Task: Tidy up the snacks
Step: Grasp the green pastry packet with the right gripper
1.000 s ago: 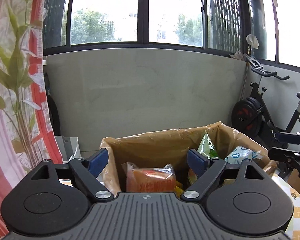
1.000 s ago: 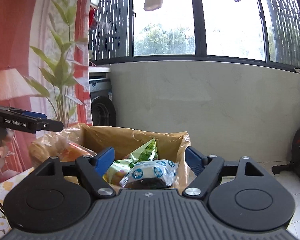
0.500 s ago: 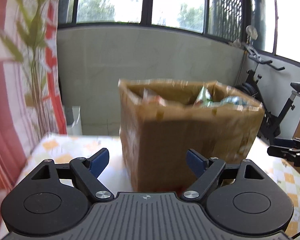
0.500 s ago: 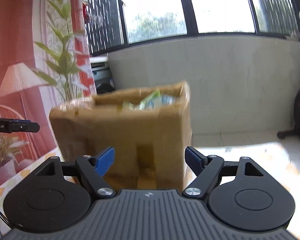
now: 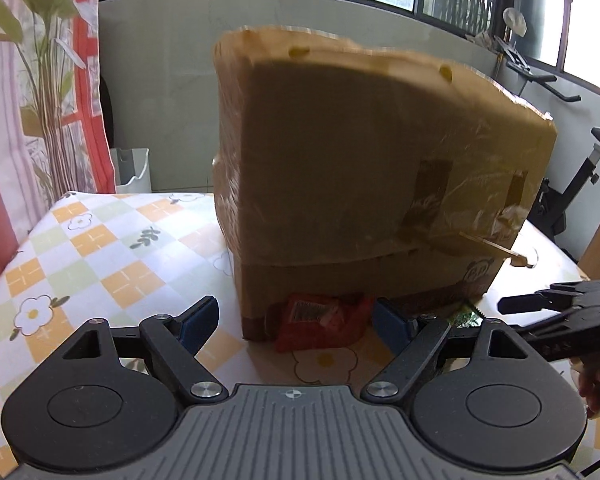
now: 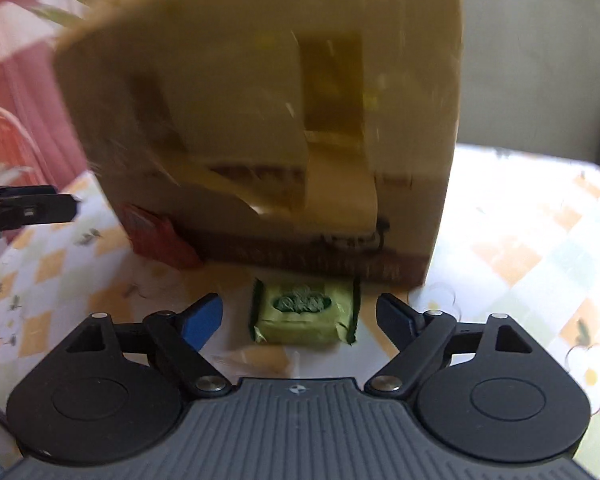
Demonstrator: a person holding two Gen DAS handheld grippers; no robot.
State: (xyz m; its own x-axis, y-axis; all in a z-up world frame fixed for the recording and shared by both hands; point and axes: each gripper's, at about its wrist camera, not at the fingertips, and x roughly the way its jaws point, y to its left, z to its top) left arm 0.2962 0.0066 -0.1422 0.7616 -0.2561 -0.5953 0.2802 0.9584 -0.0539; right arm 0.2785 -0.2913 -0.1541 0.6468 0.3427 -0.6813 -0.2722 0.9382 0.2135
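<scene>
My left gripper (image 5: 296, 322) stands wide with nothing between its blue pads; just ahead of it, at lower centre of the left wrist frame, a red snack packet (image 5: 320, 322) lies on the table against the foot of the cardboard box (image 5: 364, 168). My right gripper (image 6: 300, 318) is wide too, its jaws having just been opening, and a green snack packet (image 6: 305, 316) lies flat between them, untouched by either pad. The box fills the upper part of both frames, blurred in the right view. It stands on the checked flower tablecloth (image 5: 100, 248). An exercise bike (image 5: 572, 184) is at the right edge.
</scene>
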